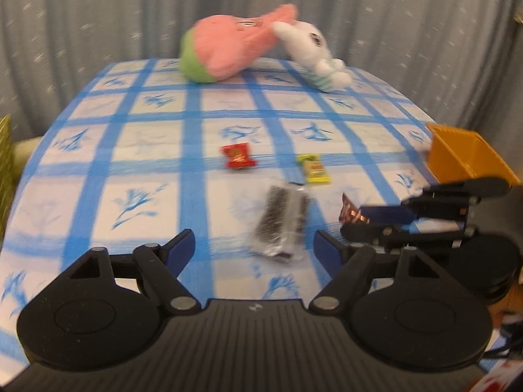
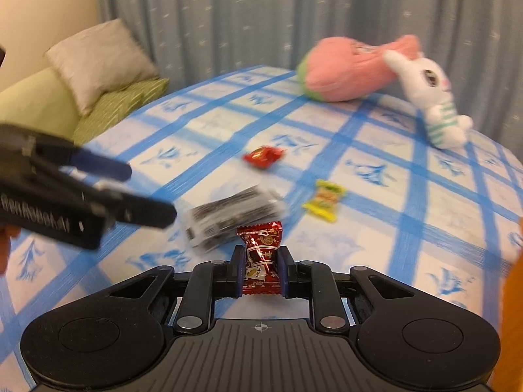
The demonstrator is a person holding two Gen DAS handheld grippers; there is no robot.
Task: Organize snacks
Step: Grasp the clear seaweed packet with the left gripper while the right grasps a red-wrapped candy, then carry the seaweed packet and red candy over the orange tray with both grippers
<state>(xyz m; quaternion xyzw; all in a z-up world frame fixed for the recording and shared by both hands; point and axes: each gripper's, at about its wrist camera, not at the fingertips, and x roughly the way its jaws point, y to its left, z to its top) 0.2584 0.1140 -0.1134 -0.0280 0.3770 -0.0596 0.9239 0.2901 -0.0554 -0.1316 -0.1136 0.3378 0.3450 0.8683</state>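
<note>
Dark-red candy [image 2: 260, 258] gripped in right tongs [image 2: 260, 269]; left tongs [image 1: 253, 248] spread, empty, over cookie pack [image 1: 281, 220]. Risk: slick wrapper slipping before orange bin [image 1: 464, 155].

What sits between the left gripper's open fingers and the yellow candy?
In the left wrist view, the clear cookie packet lies ahead of the left gripper, with the yellow candy just beyond it.
</note>
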